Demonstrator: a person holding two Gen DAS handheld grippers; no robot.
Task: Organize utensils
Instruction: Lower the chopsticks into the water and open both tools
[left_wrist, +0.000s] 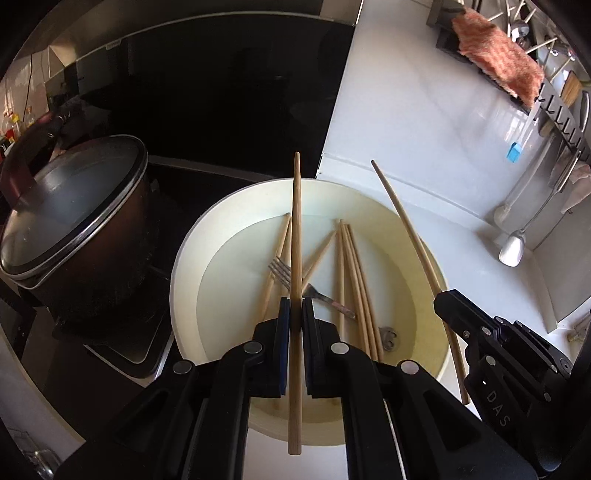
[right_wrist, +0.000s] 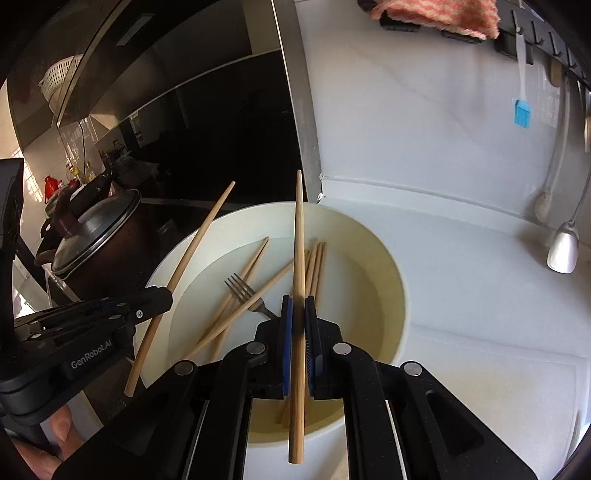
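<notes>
1. My left gripper (left_wrist: 295, 306) is clamped on one wooden chopstick (left_wrist: 295, 258). The stick runs lengthwise between the blue pads, thin tip pointing far, thick end sticking out near the camera.
2. My right gripper (right_wrist: 298, 306) is clamped on a second chopstick (right_wrist: 299, 266), same orientation: tip far, butt end near.
3. Both held sticks hang above the white basin (left_wrist: 192, 258), clear of what lies in it.
4. From the left wrist view the right gripper sits at the right, its chopstick angled up and to the left over the basin rim. From the right wrist view the left gripper sits at the left, its stick crossing the basin's left rim.
5. The loose chopsticks (left_wrist: 351, 266) lie on the basin floor: a bundle right of centre, a few more crossed to the left.
6. A metal fork (left_wrist: 280, 271) lies in the basin among the left sticks, tines pointing far-left, handle running under my left pads' line of sight.
7. The basin sits on a white counter (left_wrist: 424, 147).
8. A lidded dark pot (left_wrist: 74, 221) stands left of the basin on the dark stove surface.
9. On the far right, a wall rail carries a blue silicone brush (right_wrist: 522, 114) and a ladle (right_wrist: 563, 251); a pink-striped cloth (left_wrist: 495, 55) drapes over a rack above.
</notes>
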